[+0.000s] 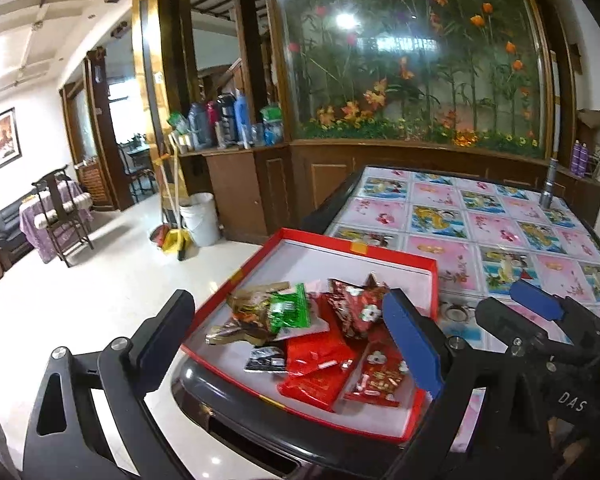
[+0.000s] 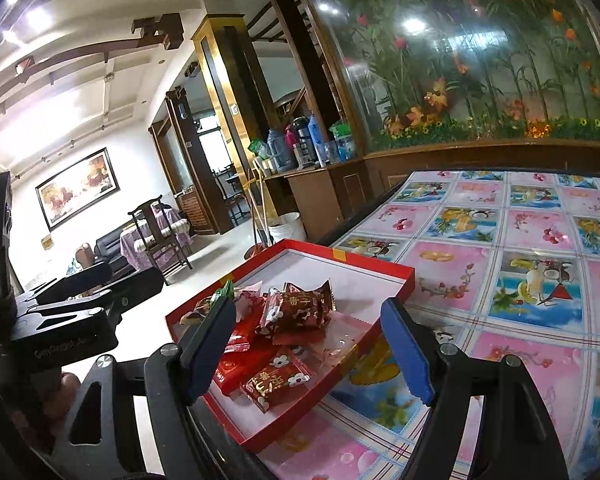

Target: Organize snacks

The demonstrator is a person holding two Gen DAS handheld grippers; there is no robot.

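Note:
A shallow red box [image 1: 434, 280] with a white floor sits on the table corner; it also shows in the right wrist view [image 2: 408, 276]. In it lie several snack packets: red ones [image 1: 320, 376], a green one [image 1: 290, 312] and brown-gold ones [image 1: 244, 320]. Red flowered packets [image 2: 296, 312] show in the right wrist view. My left gripper [image 1: 292, 344] is open and empty, its fingers either side of the packets, above the box. My right gripper [image 2: 312, 350] is open and empty over the box's near right edge; it also shows in the left wrist view [image 1: 536, 300].
The table wears a pink and blue patterned cloth [image 1: 500, 232]. A metal flashlight [image 1: 549, 186] stands at its far edge. Beyond the table's left edge is open floor with a white bucket [image 1: 200, 218] and a wooden chair [image 1: 60, 212].

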